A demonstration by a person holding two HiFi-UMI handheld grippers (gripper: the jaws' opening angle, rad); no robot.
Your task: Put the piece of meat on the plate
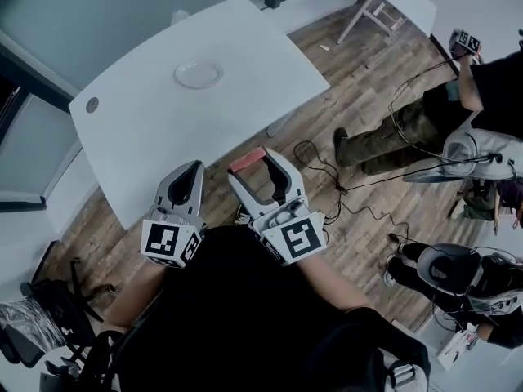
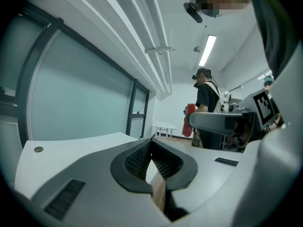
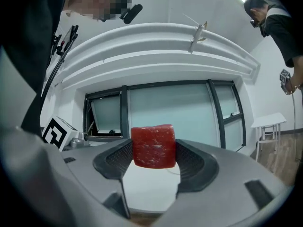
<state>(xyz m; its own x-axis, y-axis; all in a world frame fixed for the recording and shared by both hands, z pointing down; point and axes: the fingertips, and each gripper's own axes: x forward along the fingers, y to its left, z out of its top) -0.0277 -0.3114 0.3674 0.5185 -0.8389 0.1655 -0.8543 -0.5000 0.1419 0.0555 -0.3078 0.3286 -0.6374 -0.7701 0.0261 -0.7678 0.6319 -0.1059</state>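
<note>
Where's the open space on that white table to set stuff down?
The table is nearly all bare: the wide stretch between the plate and its near edge, and the strip between plate and grommet. The floor at right is crowded with cables and people.

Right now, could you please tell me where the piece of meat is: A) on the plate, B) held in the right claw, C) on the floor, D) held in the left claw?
B: the right gripper view shows the red piece of meat clamped between the jaws of the right claw, not on the plate.

Red meat (image 3: 153, 146), seemingly white plate (image 1: 198, 74)
</note>
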